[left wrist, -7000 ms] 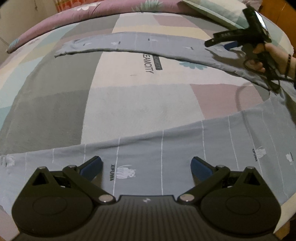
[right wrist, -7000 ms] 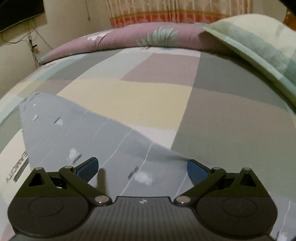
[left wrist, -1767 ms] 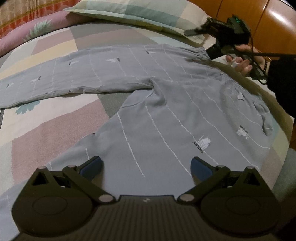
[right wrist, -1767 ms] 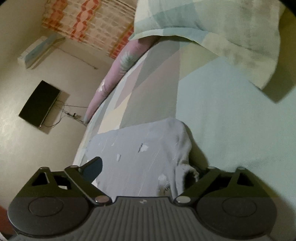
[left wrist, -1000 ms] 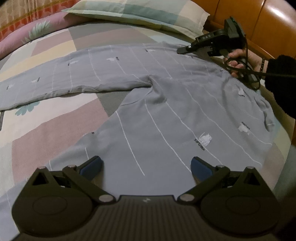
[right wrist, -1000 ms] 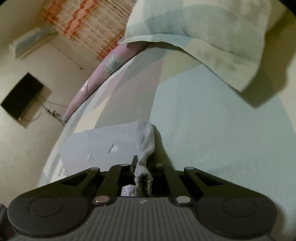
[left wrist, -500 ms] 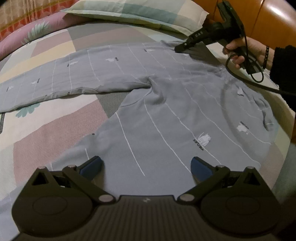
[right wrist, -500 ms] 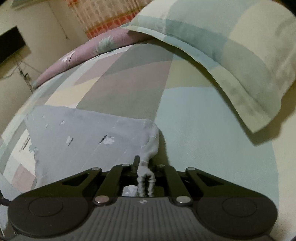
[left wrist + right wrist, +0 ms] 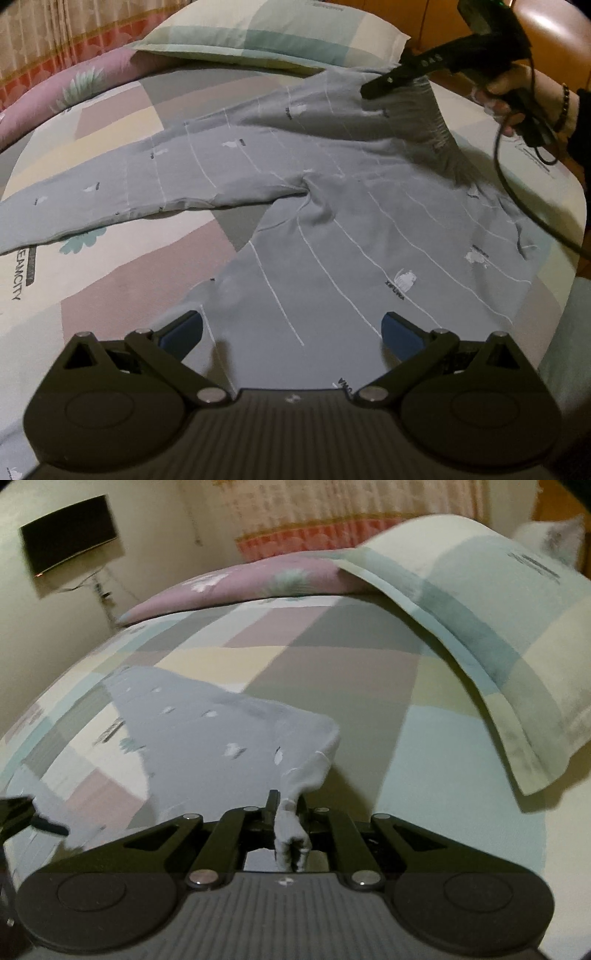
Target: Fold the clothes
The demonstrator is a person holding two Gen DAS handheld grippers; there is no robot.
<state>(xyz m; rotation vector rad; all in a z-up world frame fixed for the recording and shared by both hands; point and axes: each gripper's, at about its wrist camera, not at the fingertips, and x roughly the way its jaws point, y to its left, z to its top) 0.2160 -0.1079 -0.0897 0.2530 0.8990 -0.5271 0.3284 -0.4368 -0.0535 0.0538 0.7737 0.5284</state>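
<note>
Two legs left—trousers (image 9: 332, 229) waistband right

Dim warm light, fisheye bending, slight blur

Left gripper (image 9: 291, 328): black plastic body, ribbed grey-black centre panel, two round side discs, silver screws at linkage pivots, blue finger pads (image 9: 397, 334). Right gripper (image 9: 286, 808): same black build, silver screws, small white logo. Right hand (image 9: 517, 92): dark sleeve, beaded bracelet, black cable looping down.
</note>
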